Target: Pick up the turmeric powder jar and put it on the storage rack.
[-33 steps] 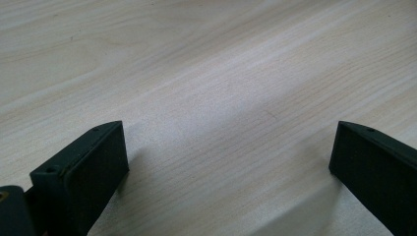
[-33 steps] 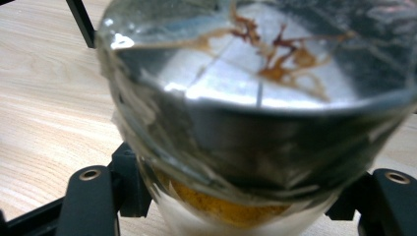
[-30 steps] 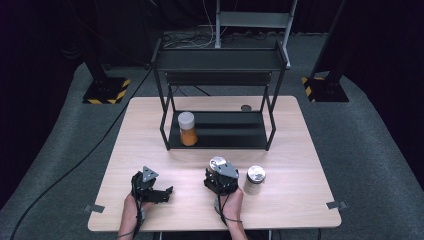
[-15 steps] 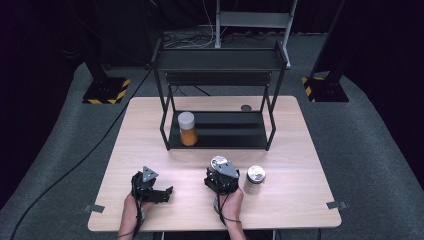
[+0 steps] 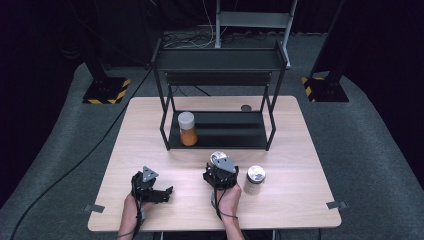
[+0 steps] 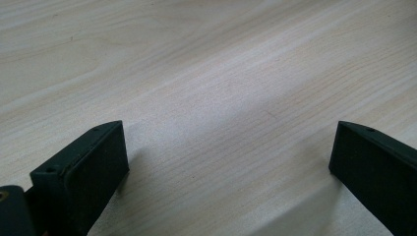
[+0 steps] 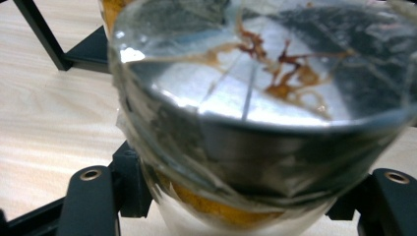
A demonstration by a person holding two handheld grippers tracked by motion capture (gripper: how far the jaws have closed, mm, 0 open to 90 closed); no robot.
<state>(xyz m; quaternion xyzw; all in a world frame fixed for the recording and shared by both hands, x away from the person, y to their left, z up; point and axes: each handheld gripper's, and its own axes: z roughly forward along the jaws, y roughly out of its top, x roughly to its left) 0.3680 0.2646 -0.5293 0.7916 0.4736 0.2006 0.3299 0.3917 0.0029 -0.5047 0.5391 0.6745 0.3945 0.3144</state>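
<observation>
My right gripper [image 5: 219,169] is shut on a jar with a crinkled silver lid [image 5: 218,159], held near the table's front middle. In the right gripper view that jar [image 7: 255,98] sits between my two jaws, with orange contents low in the glass; my right gripper [image 7: 241,199] clamps its body. My left gripper [image 5: 160,192] rests low at the front left, open with nothing in it. The left gripper view shows its jaws [image 6: 228,147] spread wide over bare wood. A second silver-lidded jar [image 5: 255,180] stands just right of my right gripper.
A black two-level rack [image 5: 220,65] stands on the wooden table [image 5: 300,150] behind the grippers. On its lower shelf, at the left, is an orange-filled jar [image 5: 187,129] with a pale lid. A small dark round spot [image 5: 246,108] lies behind the rack.
</observation>
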